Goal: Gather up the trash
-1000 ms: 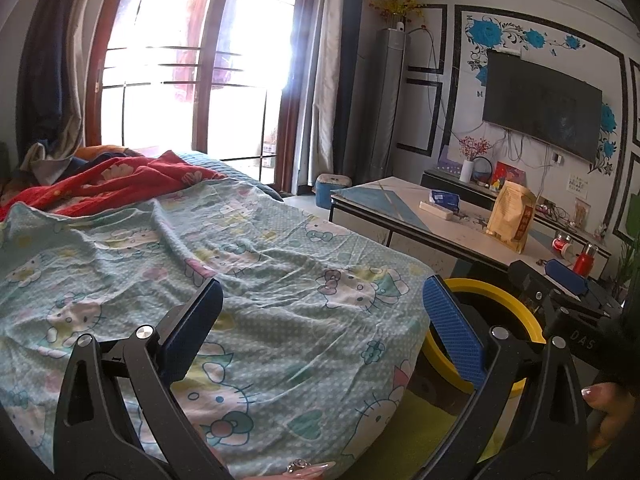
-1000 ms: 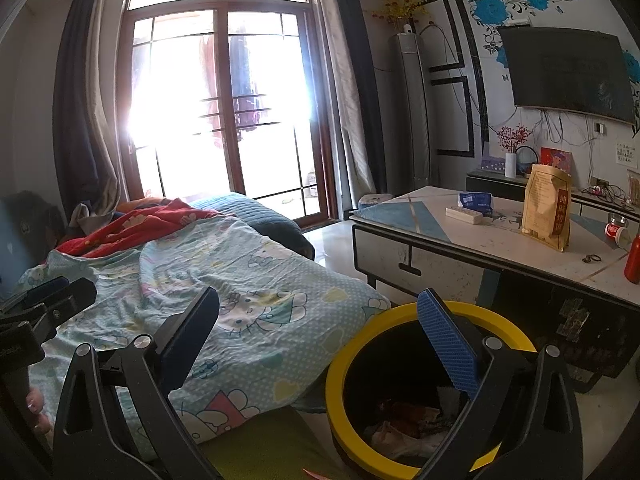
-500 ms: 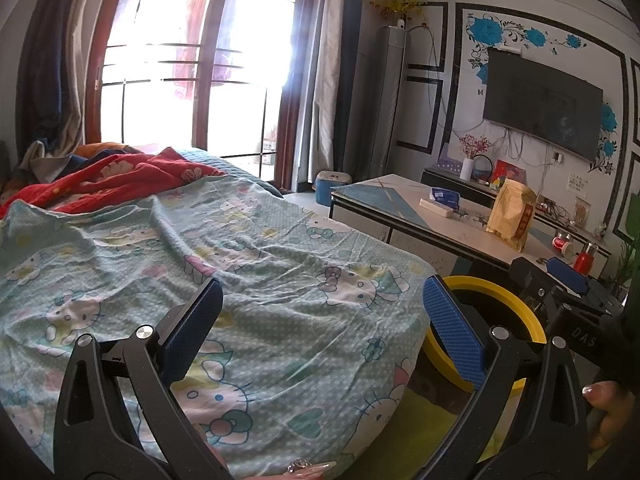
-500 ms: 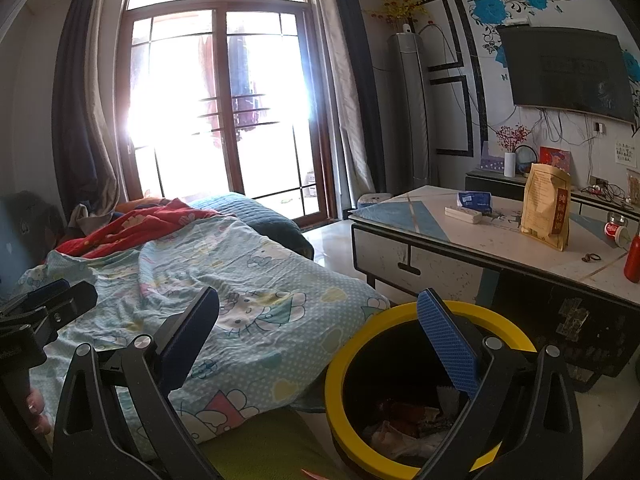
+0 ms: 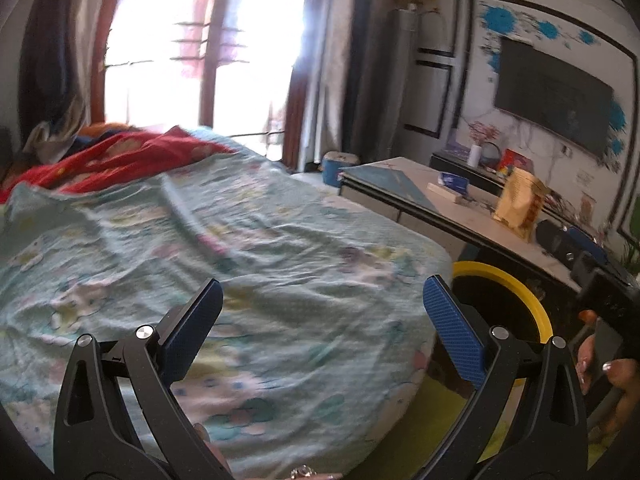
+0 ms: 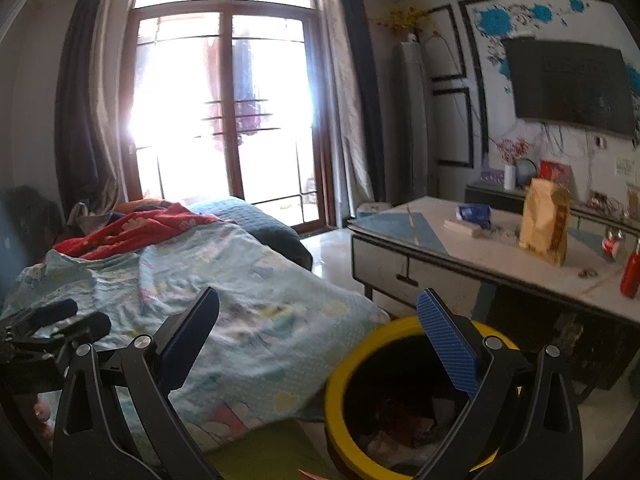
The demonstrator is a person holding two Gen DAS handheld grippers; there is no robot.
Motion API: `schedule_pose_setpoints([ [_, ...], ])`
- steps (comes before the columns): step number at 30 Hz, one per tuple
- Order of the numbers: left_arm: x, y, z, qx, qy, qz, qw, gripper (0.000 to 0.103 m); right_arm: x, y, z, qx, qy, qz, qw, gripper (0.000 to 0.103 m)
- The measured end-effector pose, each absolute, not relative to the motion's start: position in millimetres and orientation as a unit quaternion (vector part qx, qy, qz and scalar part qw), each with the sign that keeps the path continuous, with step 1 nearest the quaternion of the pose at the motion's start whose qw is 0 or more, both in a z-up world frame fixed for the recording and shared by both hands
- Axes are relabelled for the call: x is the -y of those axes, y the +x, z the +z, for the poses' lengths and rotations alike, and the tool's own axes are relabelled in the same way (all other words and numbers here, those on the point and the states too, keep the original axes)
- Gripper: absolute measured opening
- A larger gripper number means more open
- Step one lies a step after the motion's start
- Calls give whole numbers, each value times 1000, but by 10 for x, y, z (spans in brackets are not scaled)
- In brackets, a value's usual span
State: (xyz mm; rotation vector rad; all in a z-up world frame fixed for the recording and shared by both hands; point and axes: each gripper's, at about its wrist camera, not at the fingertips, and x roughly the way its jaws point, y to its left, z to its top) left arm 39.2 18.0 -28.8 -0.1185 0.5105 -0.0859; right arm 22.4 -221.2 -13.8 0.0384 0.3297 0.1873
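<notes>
A black bin with a yellow rim point(image 6: 360, 354) stands on the floor beside the bed; crumpled trash point(image 6: 404, 436) lies inside it. It also shows in the left wrist view point(image 5: 516, 284). My right gripper point(image 6: 318, 326) is open and empty, above the bin's left rim. My left gripper point(image 5: 322, 316) is open and empty, over the bed's blue cartoon sheet point(image 5: 240, 240). The right gripper body point(image 5: 600, 276) shows at the far right of the left wrist view; the left gripper point(image 6: 52, 320) shows at the far left of the right wrist view.
A low table point(image 6: 460, 248) stands right of the bin with a yellow paper bag point(image 6: 546, 220), a blue packet point(image 6: 474, 212) and a red bottle point(image 6: 632, 272). A red blanket point(image 6: 140, 228) lies at the bed's far end. A green mat point(image 6: 264, 456) lies by the bin.
Both views have shifted and blurred: both grippers moved slightly, the right one a little nearer the bin. Both stay open and empty.
</notes>
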Motion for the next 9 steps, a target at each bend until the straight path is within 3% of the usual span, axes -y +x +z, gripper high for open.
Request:
schedule_pose_setpoints([
  [4, -1098, 215, -207, -269, -95, 70, 956, 92, 1747, 434, 61, -203, 36, 171, 963, 97],
  [9, -2662, -277, -348, -299, -133, 309, 893, 92, 170, 684, 14, -307, -15, 333, 892, 97],
])
